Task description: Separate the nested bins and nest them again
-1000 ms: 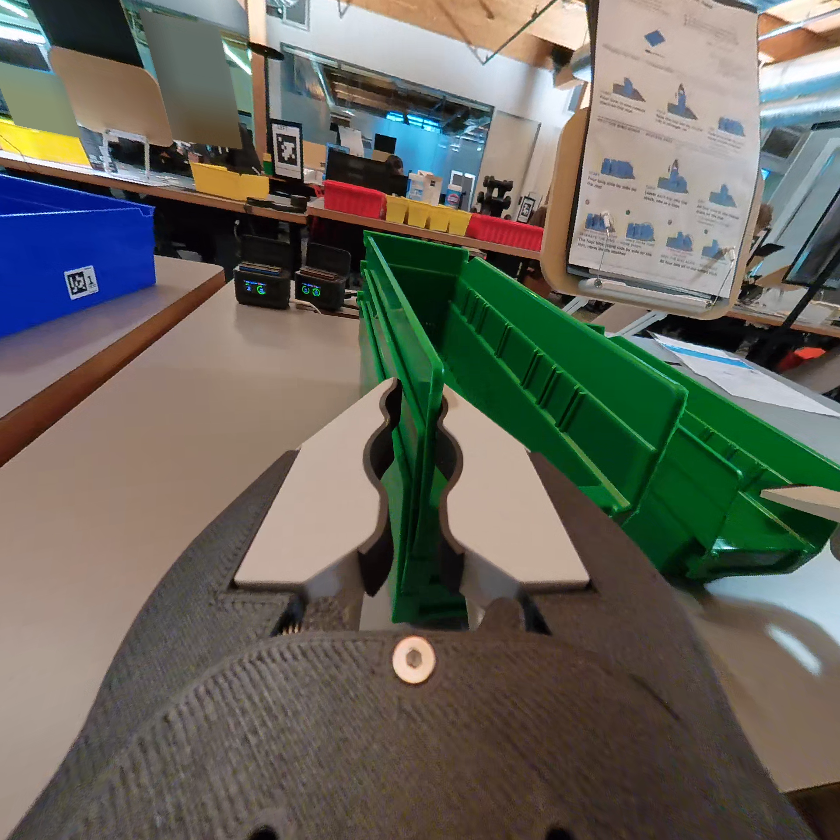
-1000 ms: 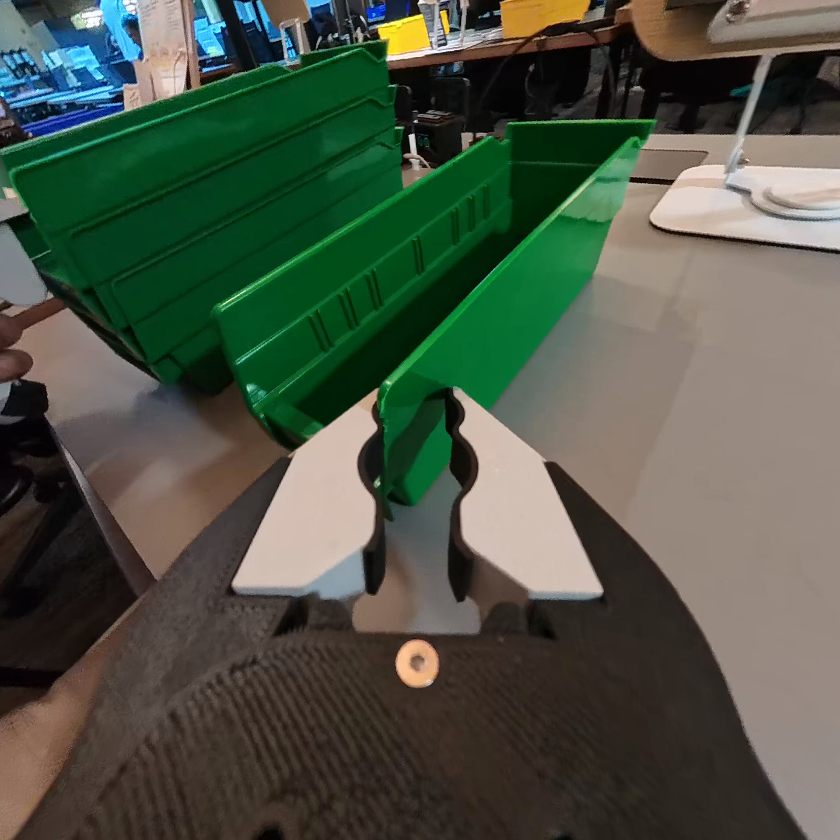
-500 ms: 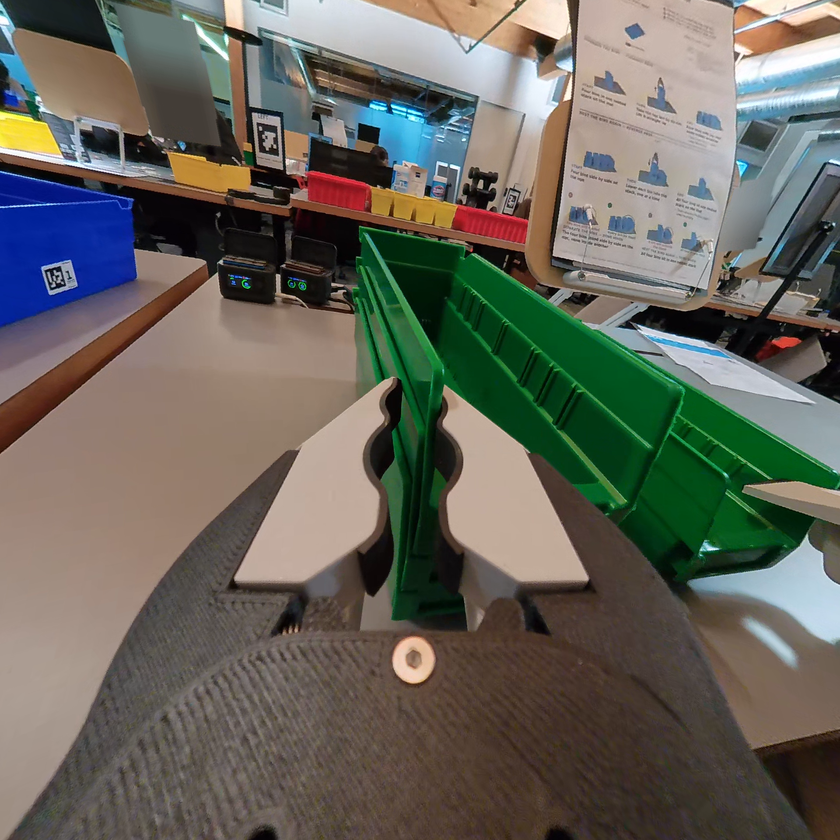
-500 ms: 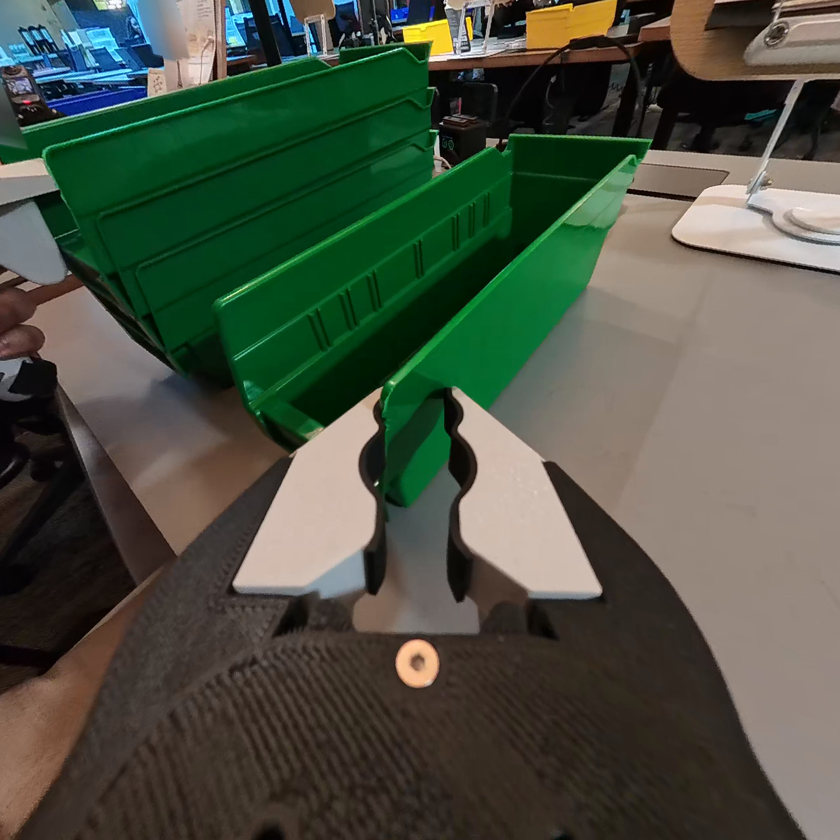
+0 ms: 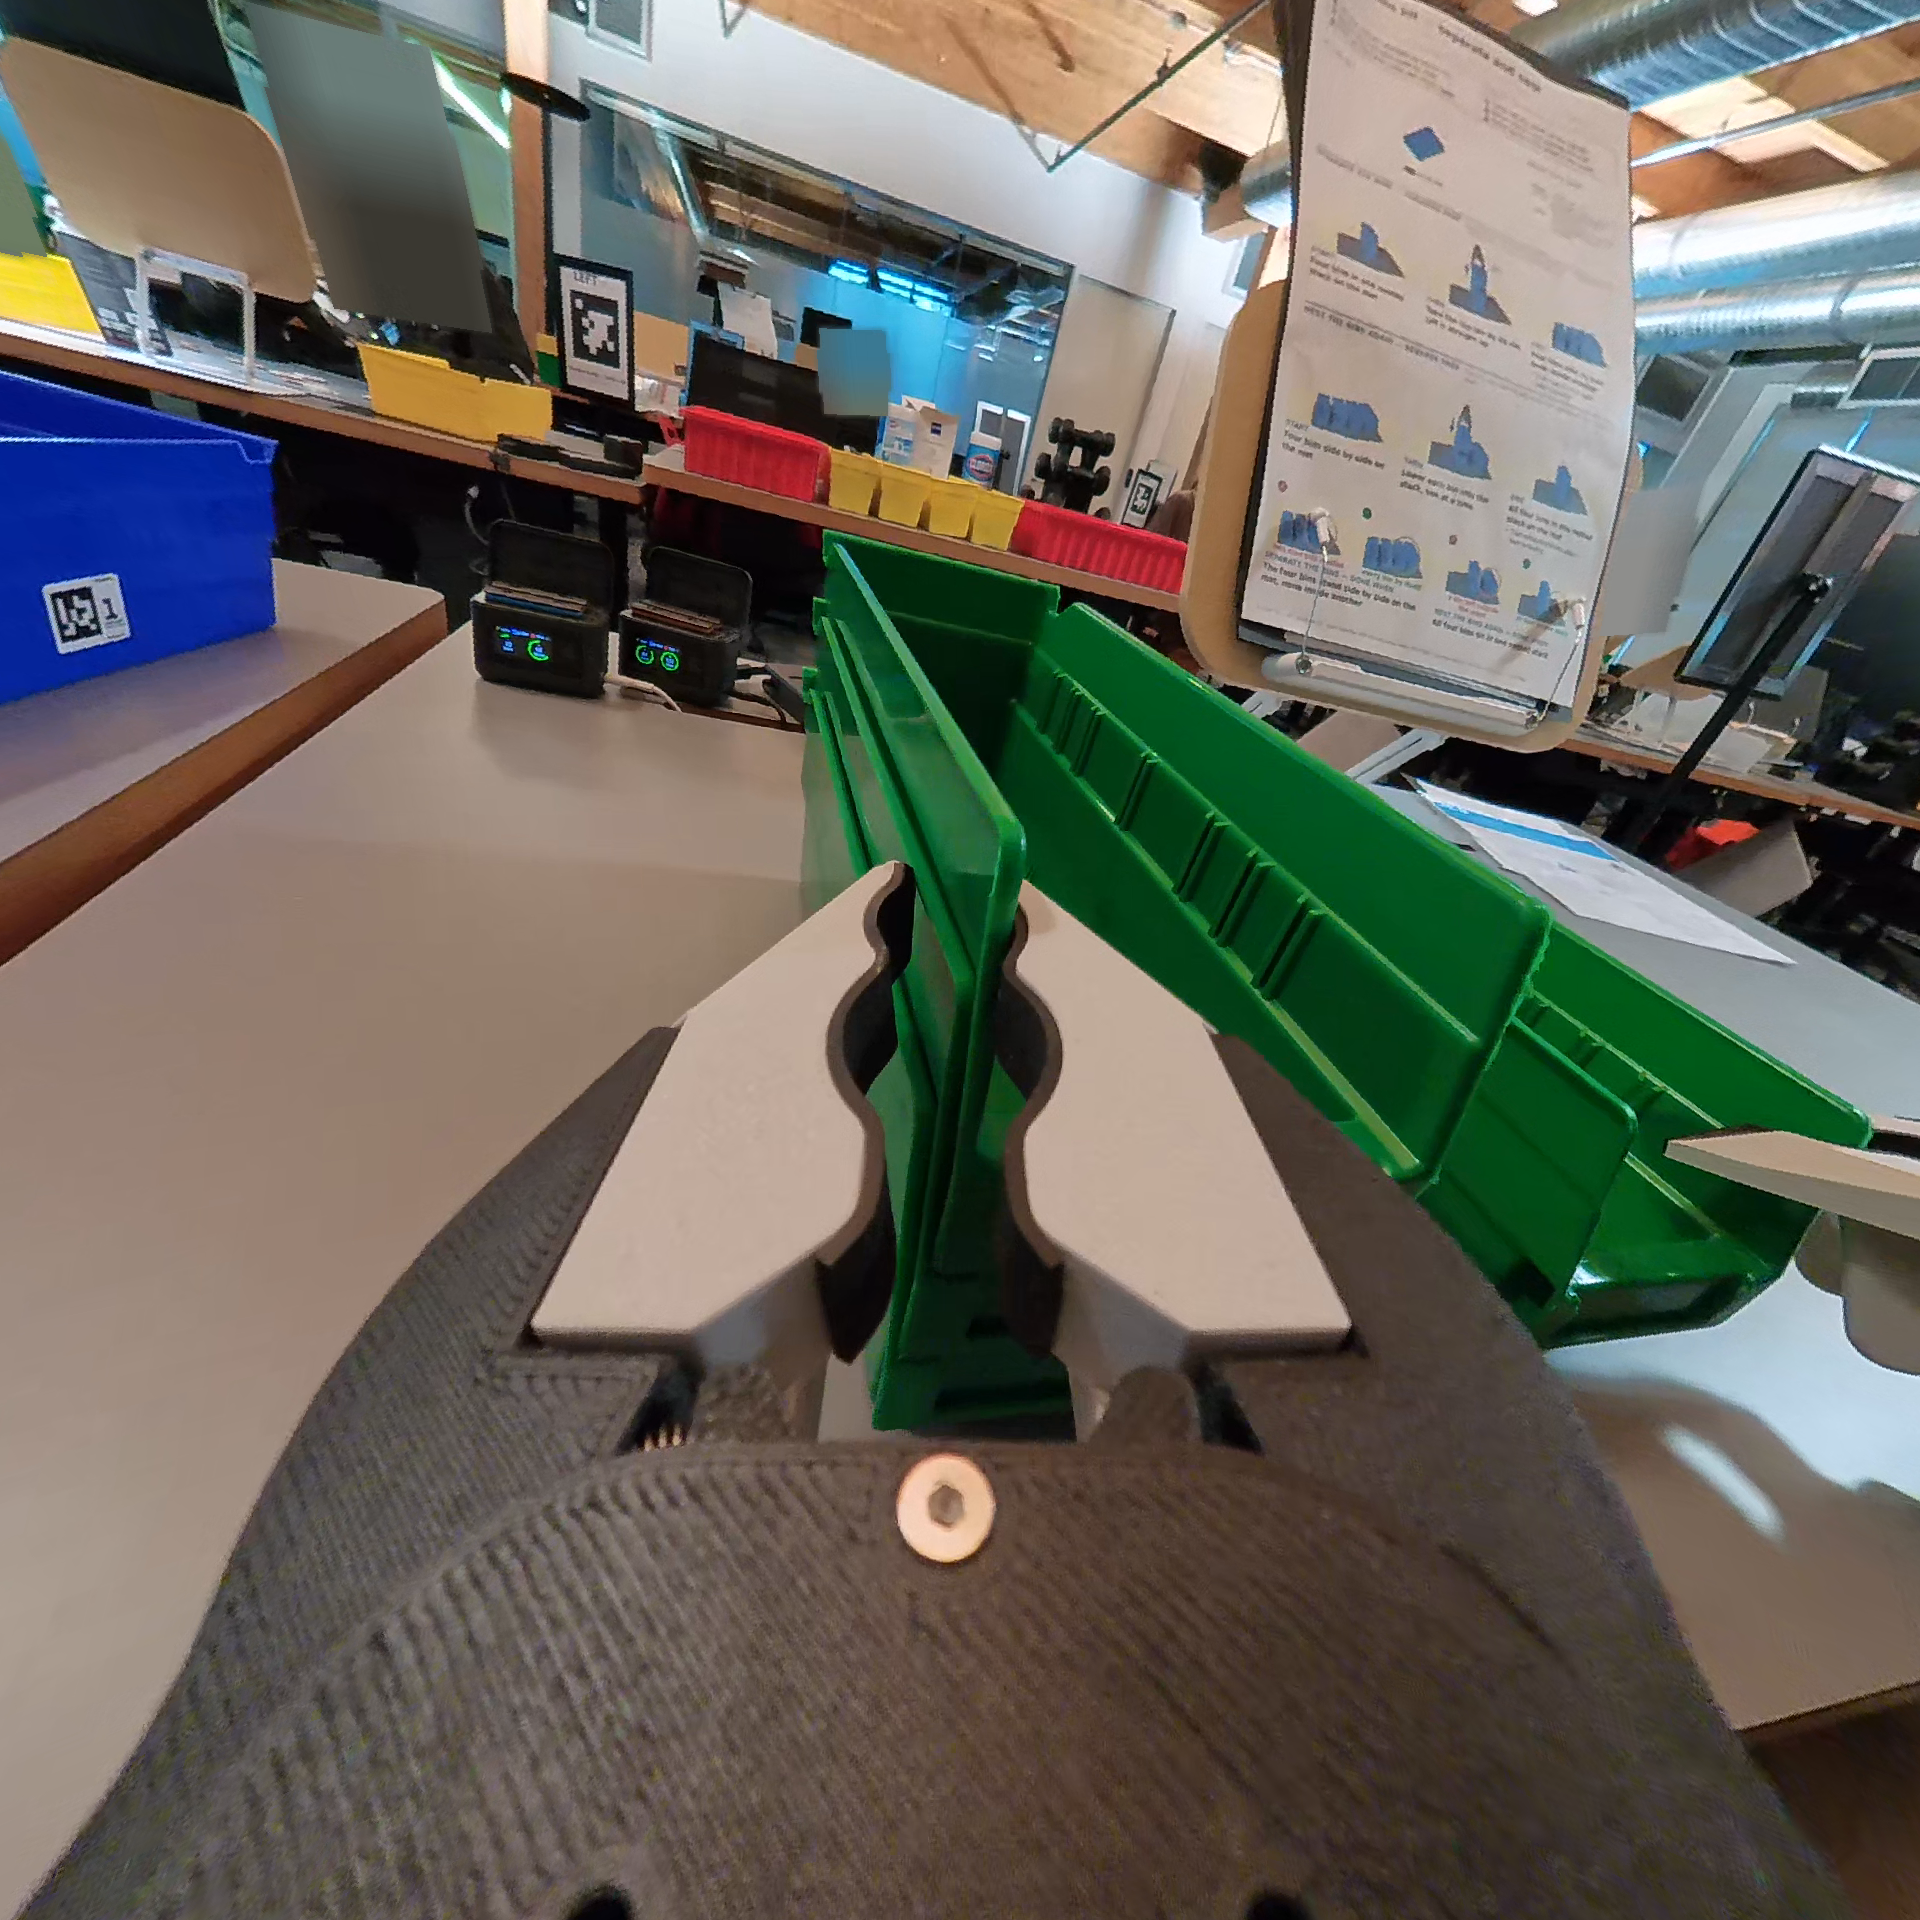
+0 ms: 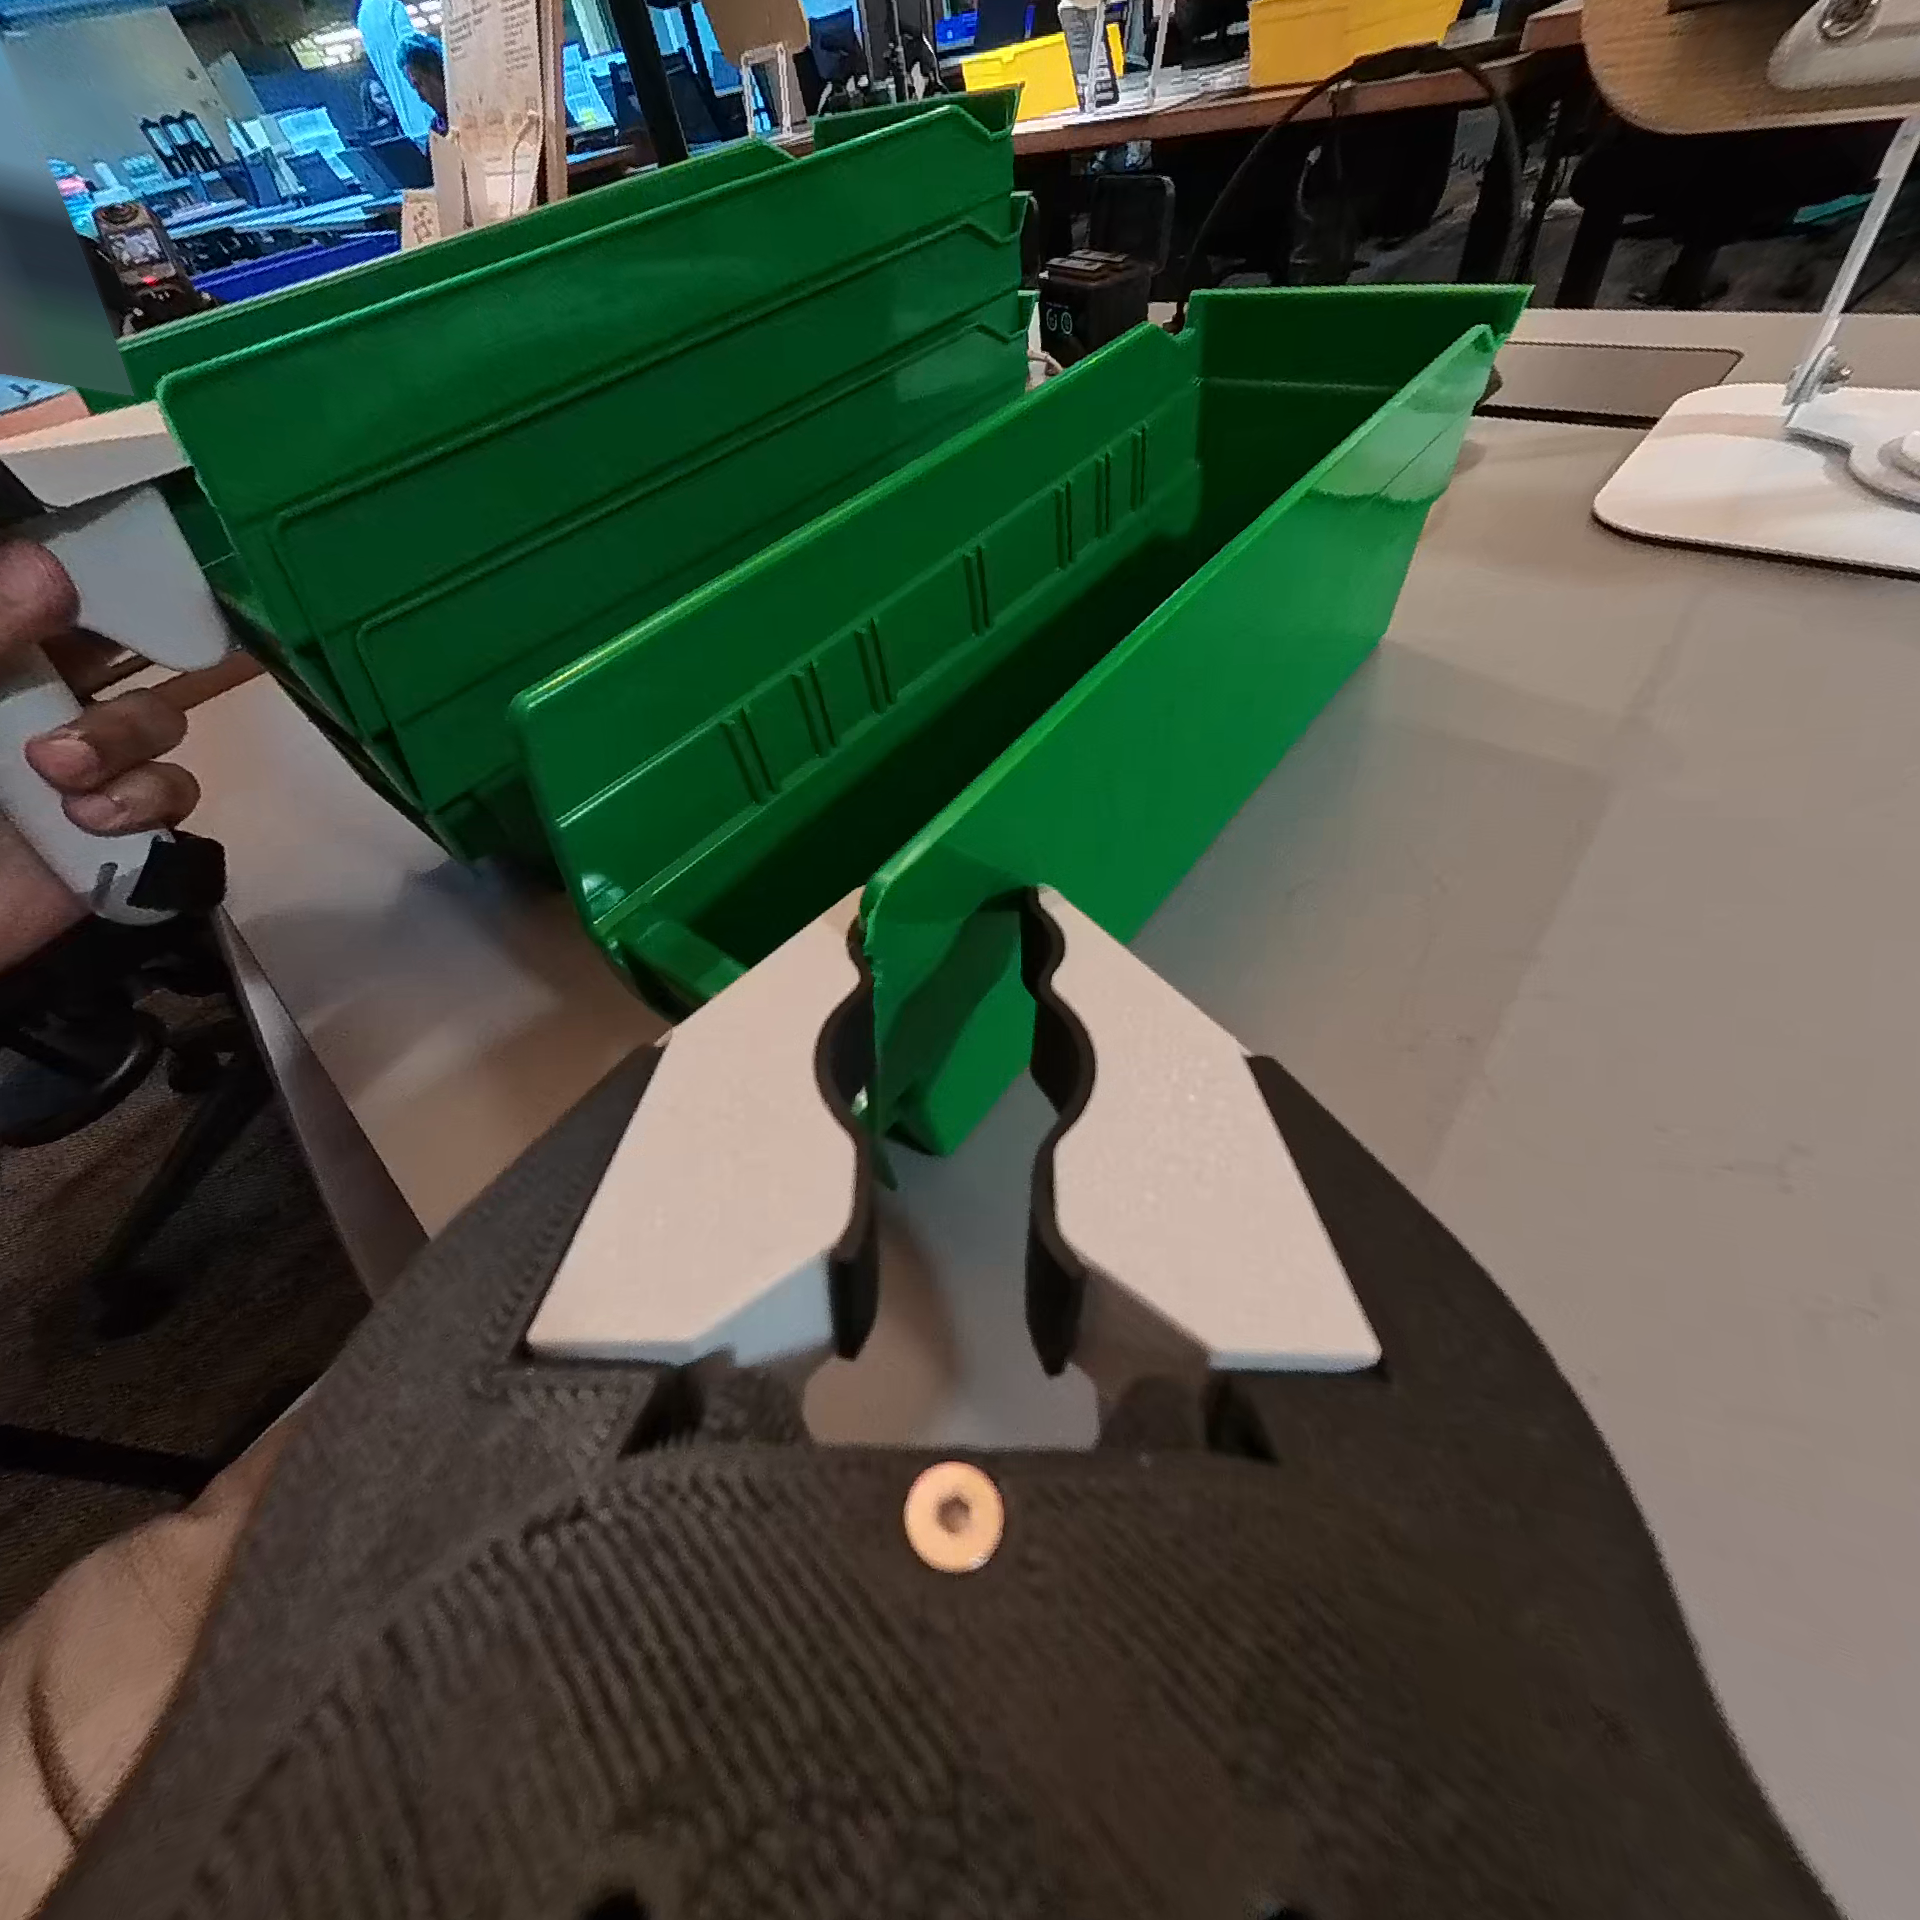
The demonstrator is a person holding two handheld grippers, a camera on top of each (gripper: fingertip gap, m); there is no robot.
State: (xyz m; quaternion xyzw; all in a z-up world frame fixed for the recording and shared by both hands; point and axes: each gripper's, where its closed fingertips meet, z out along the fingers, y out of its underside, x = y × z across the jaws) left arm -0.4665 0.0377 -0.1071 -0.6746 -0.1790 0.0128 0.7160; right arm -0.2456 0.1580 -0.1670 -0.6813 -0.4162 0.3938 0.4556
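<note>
Separation step: left claw (image 5: 951,1081) clamps nested stack (image 6: 582,436) wall, tilted; right claw (image 6: 951,1101) clamps lone bin (image 6: 1039,644) wall on tabletop (image 6: 1558,935). Next: pull lone bin clear w/o dragging stack.

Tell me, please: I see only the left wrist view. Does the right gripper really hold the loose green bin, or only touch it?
Observer: It holds it. In the right wrist view, the right gripper has its jaws shut on the right wall of the single bin, at its near end.
Operator: Is this bin fully out of the stack?
Observer: Yes. It stands beside the nested stack, not inside it.
Operator: What lies on its other side?
Observer: A white stand base, apart from the bin, on the table.
</note>
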